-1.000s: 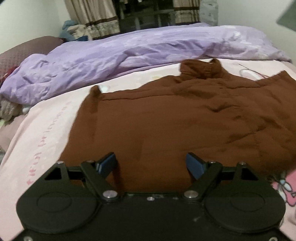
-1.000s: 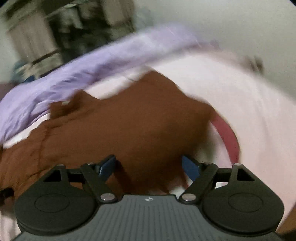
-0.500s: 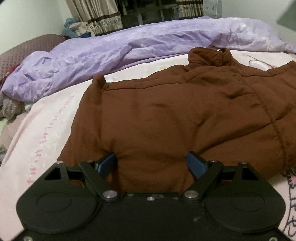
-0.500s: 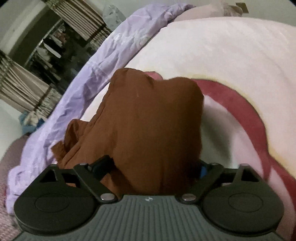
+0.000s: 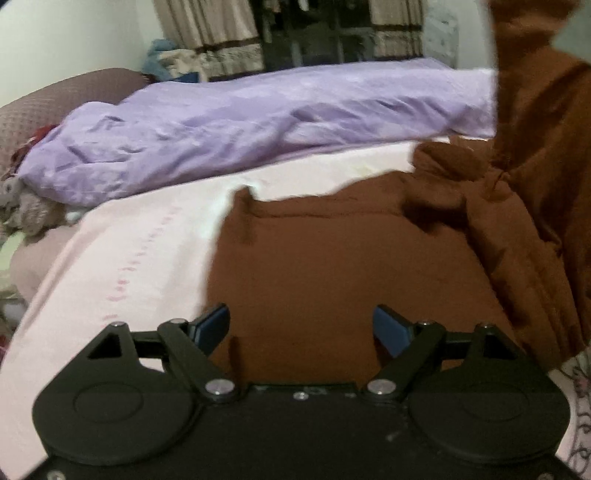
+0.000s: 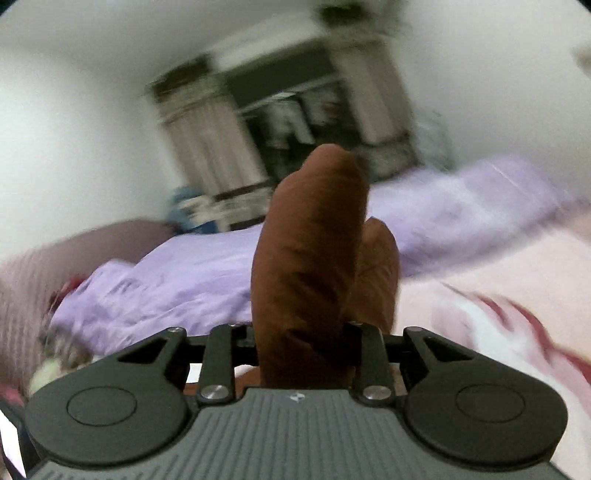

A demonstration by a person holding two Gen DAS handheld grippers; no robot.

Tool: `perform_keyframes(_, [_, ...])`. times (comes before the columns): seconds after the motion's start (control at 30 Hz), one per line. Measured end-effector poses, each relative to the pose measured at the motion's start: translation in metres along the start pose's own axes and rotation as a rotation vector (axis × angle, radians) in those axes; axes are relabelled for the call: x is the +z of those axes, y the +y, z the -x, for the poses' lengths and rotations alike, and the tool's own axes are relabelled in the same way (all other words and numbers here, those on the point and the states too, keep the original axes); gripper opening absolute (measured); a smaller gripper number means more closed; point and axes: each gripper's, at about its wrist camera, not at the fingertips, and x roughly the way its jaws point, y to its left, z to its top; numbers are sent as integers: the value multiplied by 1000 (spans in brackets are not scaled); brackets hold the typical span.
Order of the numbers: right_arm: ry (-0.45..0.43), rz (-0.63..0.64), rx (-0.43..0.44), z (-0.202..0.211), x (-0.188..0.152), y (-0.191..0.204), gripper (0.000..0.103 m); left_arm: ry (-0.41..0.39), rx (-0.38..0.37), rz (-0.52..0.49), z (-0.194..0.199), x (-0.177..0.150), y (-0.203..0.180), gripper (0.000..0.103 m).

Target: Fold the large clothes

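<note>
A faint line of pink print ran along the pink sheet [image 5: 122,266] to the left of the left gripper [image 5: 301,328] — too blurred to read. That gripper's jaws stood wide apart over the near hem of the brown garment [image 5: 332,266], whose cloth lay between the blue pads without being pressed. The right gripper [image 6: 303,339] was closing — a bunched fold of the same garment [image 6: 314,258] stood up between its jaws, pinched. Beyond both lay a rumpled purple quilt [image 5: 240,125], then curtains [image 5: 207,33].
</note>
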Motion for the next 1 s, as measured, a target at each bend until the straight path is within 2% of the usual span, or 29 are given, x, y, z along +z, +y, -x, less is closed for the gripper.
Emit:
perform_keyframes(0.17, [11, 149, 106, -25, -9, 96, 31, -6, 68, 53, 6, -1, 53, 86])
perform_keyframes(0.23, [34, 189, 115, -37, -23, 122, 31, 5, 81, 80, 6, -6, 71, 86])
perform_keyframes(0.3, [81, 266, 90, -51, -50, 146, 31, 22, 87, 106, 3, -13, 87, 86])
perform_keyframes(0.4, [177, 325, 45, -70, -92, 162, 31, 63, 76, 126, -8, -25, 97, 86])
perform_keyframes(0.47, [251, 326, 47, -77, -114, 170, 31, 87, 64, 131, -17, -31, 100, 86])
perform_keyframes(0.57, [270, 335, 20, -79, -134, 179, 31, 114, 66, 126, -29, -41, 98, 85])
perform_keyframes(0.67, [279, 312, 20, -72, -135, 178, 32, 123, 32, 165, -35, -44, 103, 85])
perform_keyframes(0.87, [298, 274, 46, -78, -139, 169, 36, 116, 39, 159, -35, -45, 99, 86])
perform_keyframes(0.97, [276, 295, 53, -70, -127, 178, 46, 114, 29, 175, -30, -38, 101, 86])
perform_keyframes(1.0, [260, 303, 58, -65, -121, 180, 56, 105, 28, 175, -26, -36, 100, 85])
